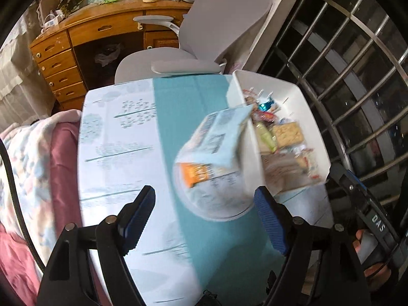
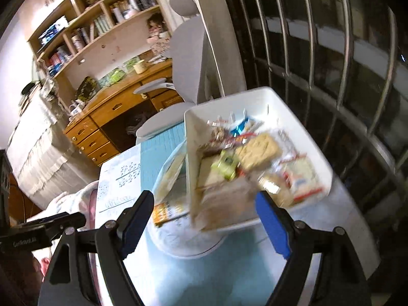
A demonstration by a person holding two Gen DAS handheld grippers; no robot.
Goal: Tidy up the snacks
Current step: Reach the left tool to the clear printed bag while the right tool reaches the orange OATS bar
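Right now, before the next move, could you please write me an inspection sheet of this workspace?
Surface: table under a pale blue patterned cloth with a teal stripe.
Job's things: white bin full of mixed snack packets; a large pale snack bag leans on the bin's outer wall, on the teal stripe.
Clutter: nothing seen on the table besides these.
Grippers: left tongs open, empty, just short of the bag; right tongs open, empty, facing the bin's near corner.
Cables: nothing seen on the table.
Surroundings: grey office chair and wooden desk behind; metal window bars at the right; pink bedding at the left. Both views are motion-blurred.
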